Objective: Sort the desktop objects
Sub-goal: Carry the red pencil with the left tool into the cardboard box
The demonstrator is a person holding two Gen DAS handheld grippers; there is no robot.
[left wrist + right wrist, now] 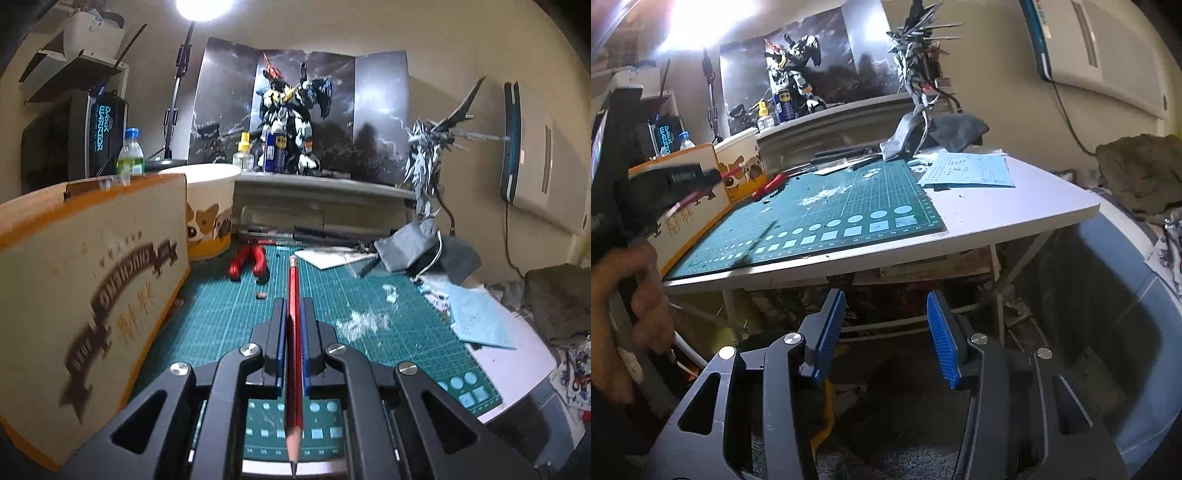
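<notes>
Left gripper (293, 306): jaws clamped on a red pencil (293, 332), shaft lying along the line of the fingers, eraser end forward at 12 o'clock, sharpened tip trailing back toward the camera at 6. Gripping it lengthwise keeps it from swinging and lets it go in end first, likely into a container. In the right wrist view the pencil looks clear of the green cutting mat (229, 317), though blur there makes this uncertain. The cardboard box (92, 280) stands at 9 o'clock, close beside the left gripper; the round tub with the dog print (208, 221) sits just behind it at 11, and seems the probable drop spot, though its inside is hidden. Red-handled pliers (249, 260) lie on the mat at 12, in front of the tub. Right gripper (886, 332): jaws parted, nothing between them, held off the near edge of the bench (1015, 206), pointing under it, out of the way. Open mat runs from 12 to 2; a blue sheet (480, 317) and a paper scrap (362, 325) crowd 2 to 3. Box wall limits any move toward 9.
</notes>
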